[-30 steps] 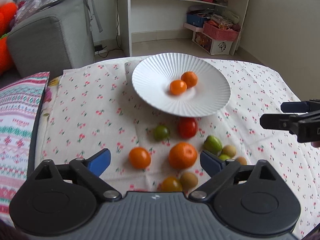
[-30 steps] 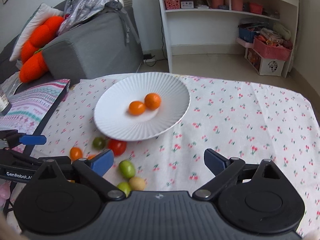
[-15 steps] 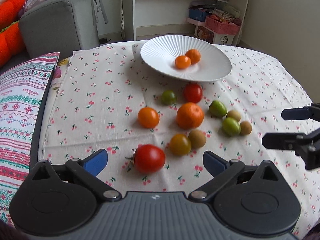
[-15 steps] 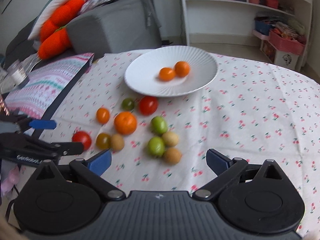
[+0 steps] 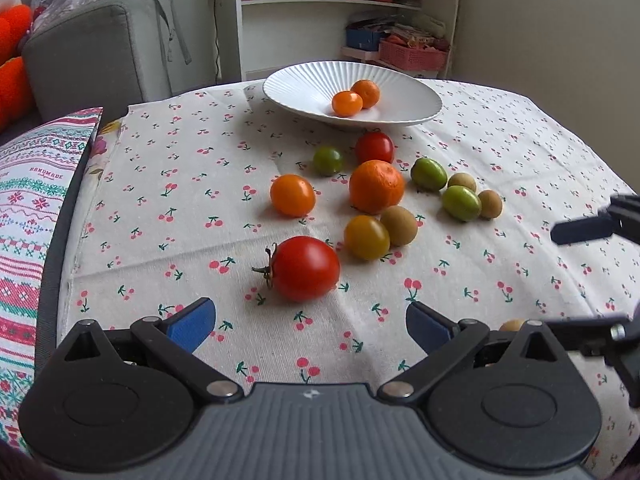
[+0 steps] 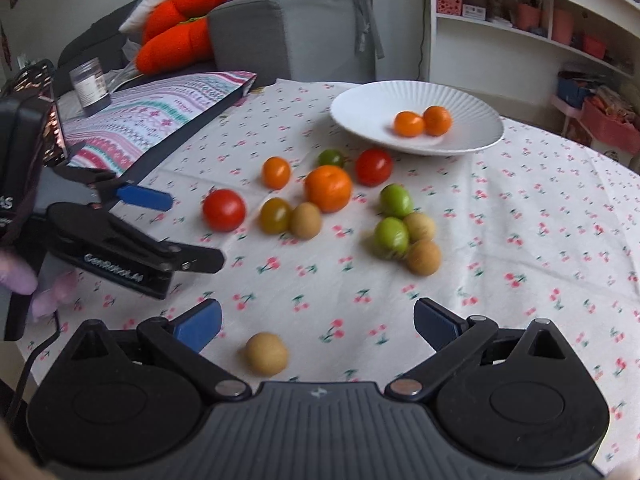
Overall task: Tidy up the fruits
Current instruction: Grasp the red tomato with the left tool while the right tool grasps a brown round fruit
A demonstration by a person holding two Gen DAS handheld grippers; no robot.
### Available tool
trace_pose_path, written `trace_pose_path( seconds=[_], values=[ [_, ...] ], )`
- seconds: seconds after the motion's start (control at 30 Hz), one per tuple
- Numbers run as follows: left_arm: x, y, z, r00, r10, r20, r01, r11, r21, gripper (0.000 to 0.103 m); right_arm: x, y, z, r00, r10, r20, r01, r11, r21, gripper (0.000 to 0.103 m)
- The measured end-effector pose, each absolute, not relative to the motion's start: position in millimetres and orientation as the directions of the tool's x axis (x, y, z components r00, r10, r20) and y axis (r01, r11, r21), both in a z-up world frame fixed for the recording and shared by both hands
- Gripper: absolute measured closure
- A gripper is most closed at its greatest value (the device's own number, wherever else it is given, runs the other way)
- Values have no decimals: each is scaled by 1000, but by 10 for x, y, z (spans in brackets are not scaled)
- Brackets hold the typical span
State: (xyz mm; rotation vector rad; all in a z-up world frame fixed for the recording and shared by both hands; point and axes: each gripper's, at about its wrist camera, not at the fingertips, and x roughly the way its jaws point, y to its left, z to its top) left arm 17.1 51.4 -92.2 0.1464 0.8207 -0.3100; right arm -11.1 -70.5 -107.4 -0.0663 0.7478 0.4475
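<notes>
Low centre of right wrist view: tan fruit [image 6: 266, 353] on desk between wide, empty jaws of right gripper [image 6: 316, 326], left of midline. Left gripper [image 5: 310, 322] released too; red tomato [image 5: 306, 268] just ahead. Plate [image 5: 304, 84] upper centre.

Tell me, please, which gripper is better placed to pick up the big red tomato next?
Left, probably: the tomato lies straight ahead of the open left gripper, while the right gripper faces a lone tan fruit instead.
</notes>
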Motion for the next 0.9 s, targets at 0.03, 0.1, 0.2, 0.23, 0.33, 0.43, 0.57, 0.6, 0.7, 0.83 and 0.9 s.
trace_pose_path(
  seconds=[0.03,0.1,0.2,0.23,0.33,0.43,0.57,0.6,0.7,0.83,0.9],
  values=[
    [170,515,-954,641,-213,-737,323,946,7,8,-130,-691,-1092,644,373,-668,-423,901,95,1],
    [171,511,-1017,640,-209,-739,321,947,10,8,-181,-659,-1139,647,375,-664,-436,896,81,1],
    [166,488,-1095,647,-206,-734,324,946,20,8,-227,-613,-1215,645,366,-671,-454,890,50,1],
    [158,481,-1101,655,-209,-726,325,945,21,8,-238,-608,-1236,642,367,-673,-459,887,45,2],
    [167,464,-1109,663,-211,-719,323,946,20,8,-271,-592,-1283,634,369,-679,-475,880,35,8],
    [185,452,-1109,667,-207,-715,311,950,15,8,-291,-580,-1320,626,371,-686,-486,873,29,18],
    [211,437,-1096,671,-213,-710,313,950,12,14,-335,-548,-1325,630,374,-681,-504,864,9,28],
    [218,436,-1096,673,-213,-708,312,950,10,17,-336,-543,-1322,628,378,-681,-509,861,10,30],
    [239,430,-1087,680,-211,-703,301,954,5,25,-336,-523,-1321,621,387,-681,-518,855,14,35],
    [280,431,-1071,686,-201,-699,271,962,-10,33,-340,-502,-1319,617,393,-681,-533,846,6,42],
    [301,436,-1064,688,-199,-698,257,966,-22,36,-336,-502,-1312,617,395,-681,-535,845,6,46]
  ],
)
